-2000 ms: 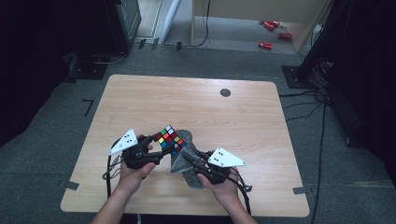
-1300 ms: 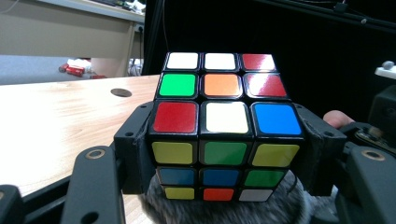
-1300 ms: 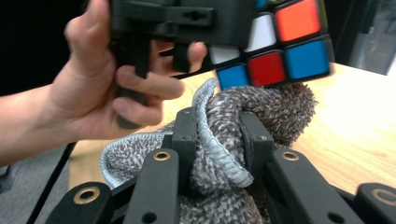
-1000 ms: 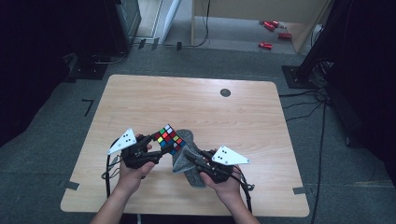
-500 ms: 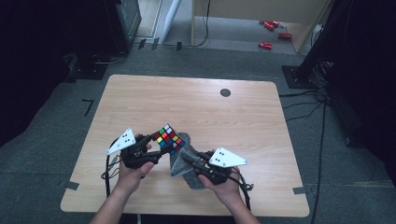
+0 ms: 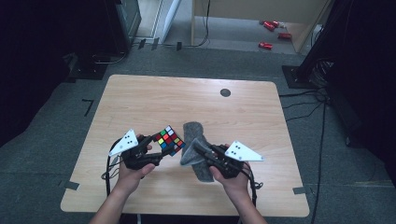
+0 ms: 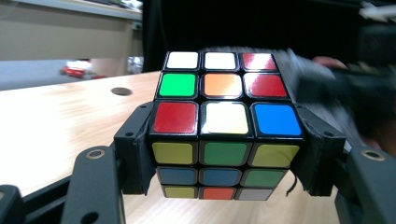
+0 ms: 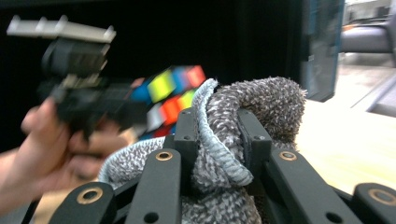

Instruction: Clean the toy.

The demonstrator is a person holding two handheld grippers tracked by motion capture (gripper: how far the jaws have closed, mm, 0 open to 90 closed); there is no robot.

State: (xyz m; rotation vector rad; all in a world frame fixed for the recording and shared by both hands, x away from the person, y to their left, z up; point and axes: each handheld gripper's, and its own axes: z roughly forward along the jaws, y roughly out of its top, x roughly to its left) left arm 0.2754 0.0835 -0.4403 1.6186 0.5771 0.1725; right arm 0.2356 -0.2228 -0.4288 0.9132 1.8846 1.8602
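Observation:
My left gripper (image 6: 161,148) is shut on a scrambled colour cube (image 6: 170,140), held just above the wooden table (image 6: 140,102) near its front. In the left gripper view the cube (image 7: 224,126) sits squarely between both jaws, its white, red and green top face toward the camera. My right gripper (image 6: 198,150) is shut on a grey fluffy cloth (image 6: 194,133), bunched up and pressed close against the cube's right side. In the right gripper view the cloth (image 8: 243,116) bulges between the jaws, and the cube (image 8: 170,93) and the left hand appear blurred behind it.
A small dark round hole (image 6: 225,92) marks the table's far side. Red objects (image 6: 271,28) lie on the floor beyond the table, near a wooden cabinet. Cables run along the floor to the right.
The right gripper with the cloth has shifted slightly, rubbing along the cube's right side. The left gripper and cube have kept still.

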